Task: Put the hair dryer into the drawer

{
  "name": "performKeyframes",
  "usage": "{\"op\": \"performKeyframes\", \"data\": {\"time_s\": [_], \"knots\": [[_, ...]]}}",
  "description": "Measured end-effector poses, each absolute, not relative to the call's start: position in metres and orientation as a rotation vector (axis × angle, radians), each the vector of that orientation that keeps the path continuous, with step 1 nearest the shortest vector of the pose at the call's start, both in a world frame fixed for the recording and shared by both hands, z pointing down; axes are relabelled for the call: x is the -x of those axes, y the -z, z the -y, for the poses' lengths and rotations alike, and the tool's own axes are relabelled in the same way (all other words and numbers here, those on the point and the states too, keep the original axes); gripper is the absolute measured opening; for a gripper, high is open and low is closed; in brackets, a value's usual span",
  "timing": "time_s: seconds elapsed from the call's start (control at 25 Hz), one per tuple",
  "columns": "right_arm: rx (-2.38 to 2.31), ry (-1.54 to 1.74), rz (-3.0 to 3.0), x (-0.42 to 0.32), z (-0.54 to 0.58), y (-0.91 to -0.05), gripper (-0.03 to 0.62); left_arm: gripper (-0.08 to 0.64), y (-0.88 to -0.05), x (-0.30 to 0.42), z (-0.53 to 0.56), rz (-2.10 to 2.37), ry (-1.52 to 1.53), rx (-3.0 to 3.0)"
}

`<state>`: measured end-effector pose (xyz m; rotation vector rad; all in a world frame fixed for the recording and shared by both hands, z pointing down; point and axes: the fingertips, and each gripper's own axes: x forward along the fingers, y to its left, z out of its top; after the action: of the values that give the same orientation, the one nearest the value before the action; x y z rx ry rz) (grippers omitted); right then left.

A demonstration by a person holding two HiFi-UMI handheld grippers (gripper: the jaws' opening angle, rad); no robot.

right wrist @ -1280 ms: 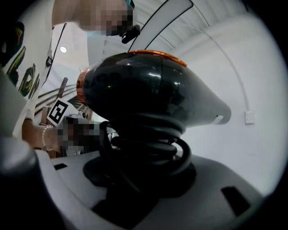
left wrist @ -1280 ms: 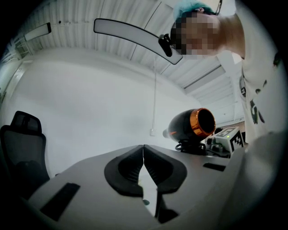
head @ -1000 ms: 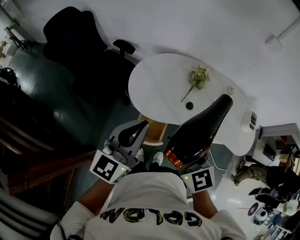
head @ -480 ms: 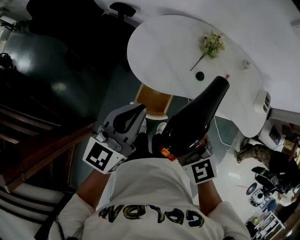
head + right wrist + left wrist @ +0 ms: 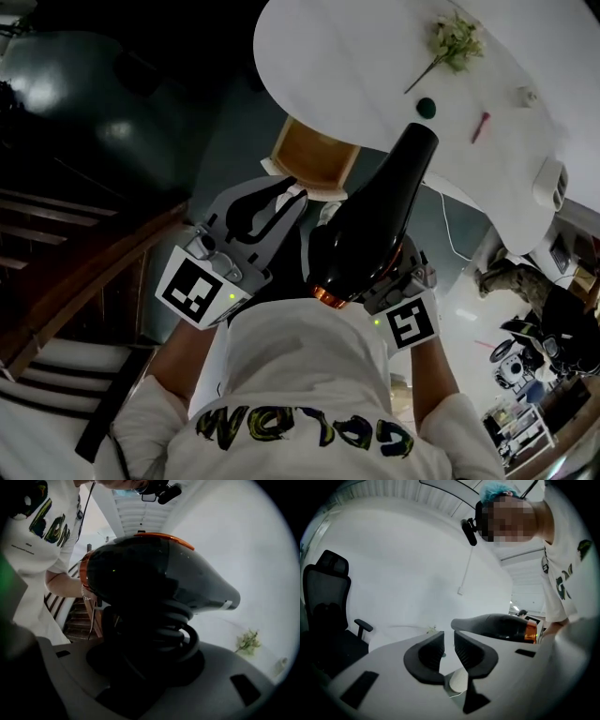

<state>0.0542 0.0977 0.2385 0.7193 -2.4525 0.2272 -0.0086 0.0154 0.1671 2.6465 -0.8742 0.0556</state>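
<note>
The black hair dryer (image 5: 370, 234) with an orange rear ring stands nozzle-up toward the white table (image 5: 328, 66). My right gripper (image 5: 147, 660) is shut on its handle, which has the coiled cord wound round it; the dryer hides the jaws in the head view. The open drawer (image 5: 314, 155), wooden inside, juts out under the table's near edge, just beyond both grippers. My left gripper (image 5: 281, 192) hovers beside the dryer at its left, jaws nearly together with nothing between them. The dryer (image 5: 501, 626) also shows to the right in the left gripper view.
On the table lie a flower sprig (image 5: 455, 37), a small dark round thing (image 5: 427, 106) and a small red thing (image 5: 480, 127). Wooden stairs (image 5: 56, 244) run along the left. A black office chair (image 5: 328, 602) stands beyond the table. Clutter fills the floor at the right.
Both grippers have sunk, the right one carrying the dryer and tipping it downward. The table has slid up in the head view and the open drawer now shows more fully.
</note>
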Motion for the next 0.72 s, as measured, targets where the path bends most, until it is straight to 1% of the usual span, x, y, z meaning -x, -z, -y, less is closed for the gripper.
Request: {"op": "performKeyframes", "data": {"time_s": [0.12,0.36,0.72], "knots": [[-0.626,-0.264,2.439,-0.047,-0.110,-0.260,0.239,0.091,-0.186,0.010,-0.020,0.837,-0.078,-2.609],[-0.496,-0.337,2.414,-0.040,-0.131,-0.298,0.239,0.100,-0.220,0.012,-0.021,0.814,-0.075,-2.565],[-0.351,-0.423,2.374,-0.031,-0.154,-0.350,0.239,0.103,-0.270,0.016,-0.032,0.776,-0.135,-2.501]]}}
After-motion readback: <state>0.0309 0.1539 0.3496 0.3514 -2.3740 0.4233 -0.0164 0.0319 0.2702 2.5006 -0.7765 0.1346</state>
